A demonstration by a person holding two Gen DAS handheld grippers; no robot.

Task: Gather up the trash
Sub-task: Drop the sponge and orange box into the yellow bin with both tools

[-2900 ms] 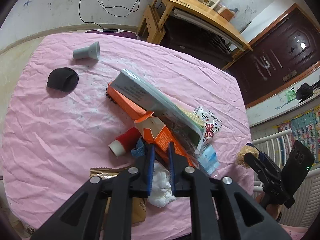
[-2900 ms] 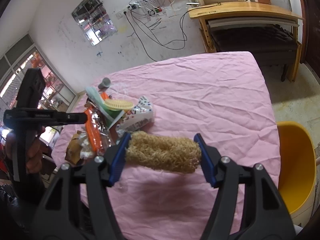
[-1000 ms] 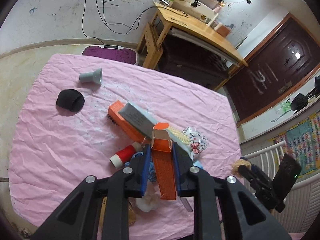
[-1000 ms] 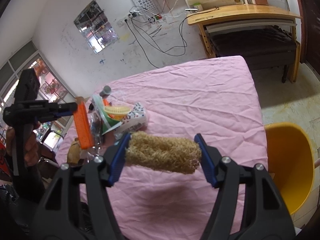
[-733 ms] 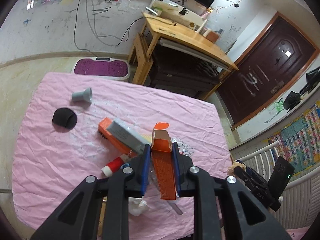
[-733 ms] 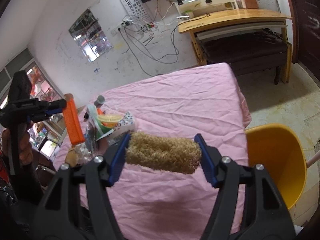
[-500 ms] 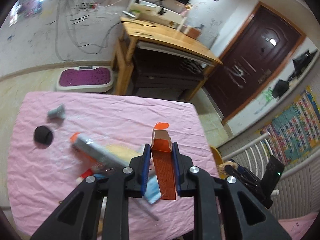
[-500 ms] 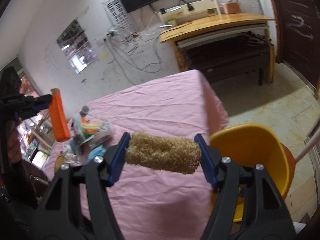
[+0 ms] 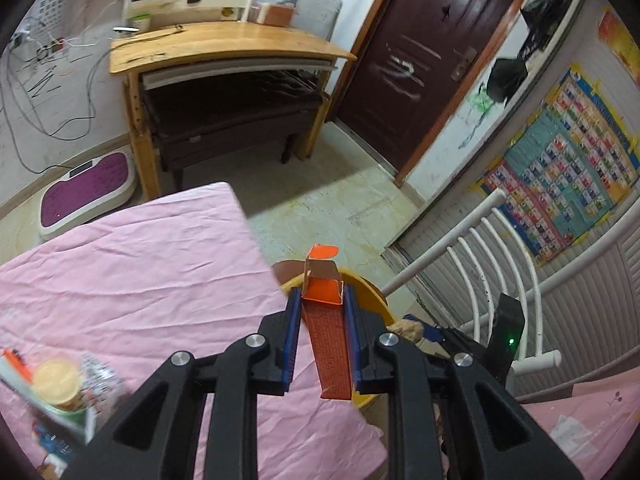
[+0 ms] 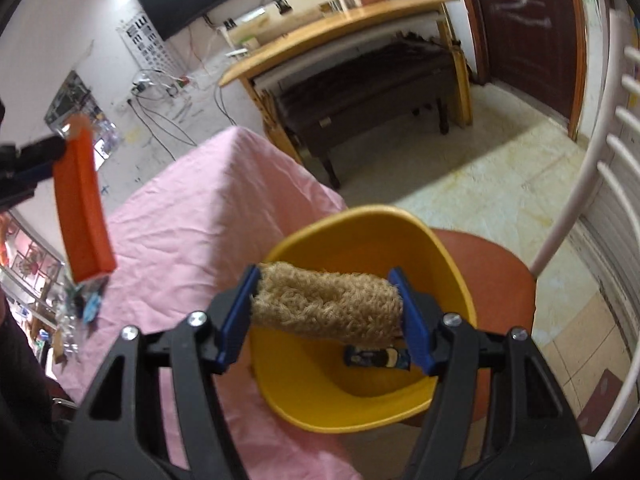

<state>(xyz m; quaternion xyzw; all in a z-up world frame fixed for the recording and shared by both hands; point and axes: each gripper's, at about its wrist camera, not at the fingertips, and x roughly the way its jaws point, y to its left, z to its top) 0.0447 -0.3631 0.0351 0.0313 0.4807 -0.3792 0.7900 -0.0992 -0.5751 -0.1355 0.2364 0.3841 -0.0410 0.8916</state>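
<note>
Both tongs carry trash above the round yellow plastic bin (image 10: 448,248) beside the pink-clothed surface (image 9: 132,272)

The left tongs (image 9: 322,322) clamp a long orange cardboard box (image 9: 330,352) with its top flap open, held upright between the blue pads; the right tongs (image 10: 326,314) grip a tan fibrous loofah roll (image 10: 326,306) crosswise, directly over the bin's mouth. Only the right wrist view shows the bin's inside, where a small dark wrapper (image 10: 376,357) lies on the bottom; the left wrist view alone shows the blurred leftover clutter (image 9: 60,384) at the surface's near edge
</note>
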